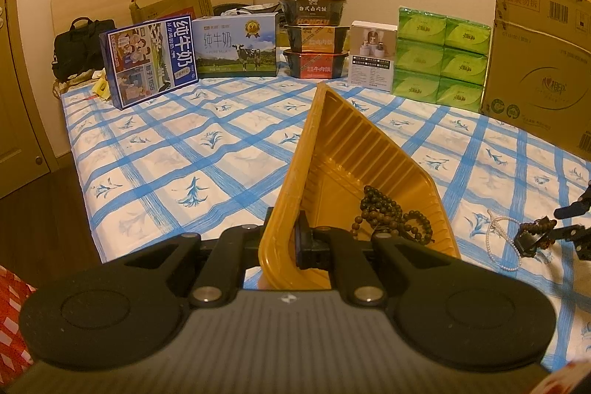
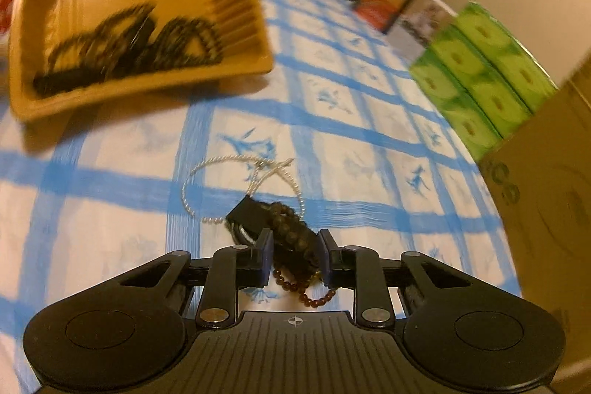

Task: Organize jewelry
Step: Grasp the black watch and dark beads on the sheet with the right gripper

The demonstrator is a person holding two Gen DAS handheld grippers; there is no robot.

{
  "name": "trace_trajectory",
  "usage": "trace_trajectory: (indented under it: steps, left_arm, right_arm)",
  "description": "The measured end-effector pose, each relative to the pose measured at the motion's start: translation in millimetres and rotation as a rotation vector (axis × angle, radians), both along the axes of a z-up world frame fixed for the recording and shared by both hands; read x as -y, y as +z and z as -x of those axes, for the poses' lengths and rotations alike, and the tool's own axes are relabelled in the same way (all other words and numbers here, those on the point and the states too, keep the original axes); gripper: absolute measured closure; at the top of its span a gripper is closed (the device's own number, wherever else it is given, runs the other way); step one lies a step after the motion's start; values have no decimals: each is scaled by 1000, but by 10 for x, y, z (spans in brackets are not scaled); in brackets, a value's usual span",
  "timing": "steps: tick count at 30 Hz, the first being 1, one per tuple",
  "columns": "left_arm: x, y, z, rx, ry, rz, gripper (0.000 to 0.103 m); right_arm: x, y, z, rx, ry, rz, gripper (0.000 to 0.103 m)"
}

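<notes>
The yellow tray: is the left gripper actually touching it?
Touching. The left wrist view shows the left gripper clamped on the yellow tray's near rim, holding it tilted.

Ahead of my tongs I count one yellow tray (image 1: 332,150), two milk cartons (image 1: 236,47), three stacked bowls (image 1: 314,36), six green tissue packs (image 1: 439,61).

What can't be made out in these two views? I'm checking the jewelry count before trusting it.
- Beads in the yellow tray: motion blur in the right wrist view smears them; in the left wrist view the left gripper covers part of the pile.
- Dark bead bracelet: whether the right gripper pads press it is unclear.
- Pearl strand: too small to count beads.
</notes>
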State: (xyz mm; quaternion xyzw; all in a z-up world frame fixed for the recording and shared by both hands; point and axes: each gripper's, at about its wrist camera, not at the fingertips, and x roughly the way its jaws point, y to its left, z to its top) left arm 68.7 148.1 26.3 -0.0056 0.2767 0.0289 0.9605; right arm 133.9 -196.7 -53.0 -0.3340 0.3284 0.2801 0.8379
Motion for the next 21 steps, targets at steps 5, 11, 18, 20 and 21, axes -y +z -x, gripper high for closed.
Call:
trace_trajectory:
  steps: [5,11,18,20,21]
  left_arm:
    - [-4,5,0,-1,0,0,96]
    - [7,1,-2,0,0,-2,96]
    - [0,12,7,-1,-3,-5,96]
    - [1,12,6,-1,-2,-5,96]
    - [1,13,6,-1,-2,-4,96]
  right_arm:
    - [-68,-97,11,18,56,76,82]
    - [-39,-45,29,39,39,63,103]
    - [146,214,-32,57,-107,-80,103]
    - [193,264,-53,55,-123,-98,103]
    - [180,269,-28,58,-111,-90,103]
